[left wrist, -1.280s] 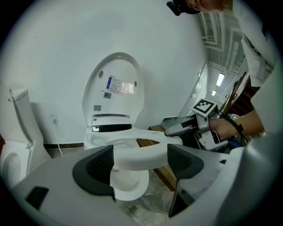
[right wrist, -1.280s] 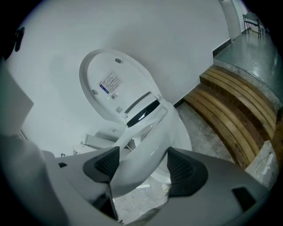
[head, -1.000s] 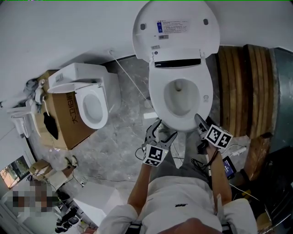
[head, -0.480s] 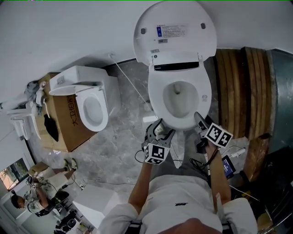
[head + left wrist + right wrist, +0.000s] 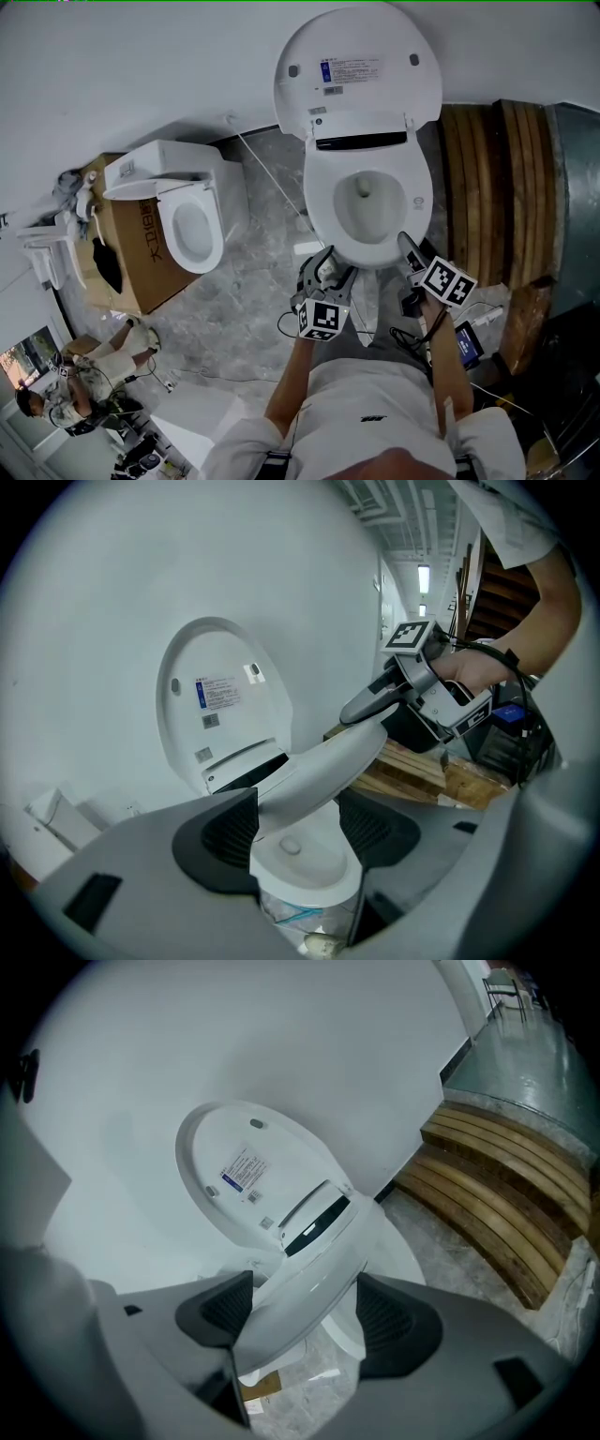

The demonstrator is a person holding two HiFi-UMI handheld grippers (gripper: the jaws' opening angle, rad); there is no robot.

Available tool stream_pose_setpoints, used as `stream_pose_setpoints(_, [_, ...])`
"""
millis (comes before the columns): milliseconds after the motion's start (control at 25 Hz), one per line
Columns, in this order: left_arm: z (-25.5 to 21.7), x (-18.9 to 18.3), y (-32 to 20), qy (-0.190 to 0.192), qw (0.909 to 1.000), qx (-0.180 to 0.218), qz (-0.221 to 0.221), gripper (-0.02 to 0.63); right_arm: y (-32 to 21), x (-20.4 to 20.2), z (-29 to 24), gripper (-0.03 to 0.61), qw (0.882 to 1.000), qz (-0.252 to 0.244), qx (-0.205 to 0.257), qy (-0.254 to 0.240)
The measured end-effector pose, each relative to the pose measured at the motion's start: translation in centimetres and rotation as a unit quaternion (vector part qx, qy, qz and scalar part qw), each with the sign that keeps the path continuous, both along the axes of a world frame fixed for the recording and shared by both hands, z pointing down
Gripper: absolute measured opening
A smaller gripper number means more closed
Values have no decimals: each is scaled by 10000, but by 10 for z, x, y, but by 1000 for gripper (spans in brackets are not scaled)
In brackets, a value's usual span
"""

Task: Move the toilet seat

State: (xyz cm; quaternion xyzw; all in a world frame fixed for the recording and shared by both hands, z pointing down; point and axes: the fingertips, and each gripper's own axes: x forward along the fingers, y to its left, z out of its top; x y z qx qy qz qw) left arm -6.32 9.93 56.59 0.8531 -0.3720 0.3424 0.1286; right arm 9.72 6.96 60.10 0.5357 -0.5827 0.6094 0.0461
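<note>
The white toilet (image 5: 370, 202) stands with its lid (image 5: 356, 66) tipped up against the wall. Both grippers hold the front of the toilet seat (image 5: 323, 192). My left gripper (image 5: 326, 265) is at the seat's front left. Its jaws have just been closing, and the seat rim (image 5: 319, 761) now lies between the pads of the left gripper (image 5: 295, 827), raised above the bowl. My right gripper (image 5: 408, 248) grips the front right, where the seat (image 5: 309, 1288) fills the gap between the pads of the right gripper (image 5: 300, 1312). The right gripper (image 5: 370, 705) also shows clamped on the rim.
A second toilet (image 5: 183, 211) sits on a cardboard box (image 5: 127, 244) at the left. Stacked curved wooden planks (image 5: 497, 187) lie right of the bowl. Cables and a small device (image 5: 466, 342) hang by my right arm. A person (image 5: 56, 403) crouches at the lower left.
The left gripper's jaws have narrowed round the seat's front rim. Both grippers have shifted only slightly at the front of the bowl.
</note>
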Motion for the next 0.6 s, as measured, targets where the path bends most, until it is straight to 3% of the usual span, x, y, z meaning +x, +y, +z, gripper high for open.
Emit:
stream_pose_setpoints(200, [-7, 0, -6, 3, 10000, 49, -36, 285, -2, 2, -14, 362, 9998, -56, 165, 60])
stream_pose_setpoints(400, [-13, 0, -11, 23, 9999, 59, -83, 282, -13, 5, -42, 362, 9963, -380, 712, 294])
stream_pose_setpoints(600, [-20, -1, -20, 127, 9998, 76, -151, 281, -25, -7, -76, 362, 9757, -1271, 1538, 901])
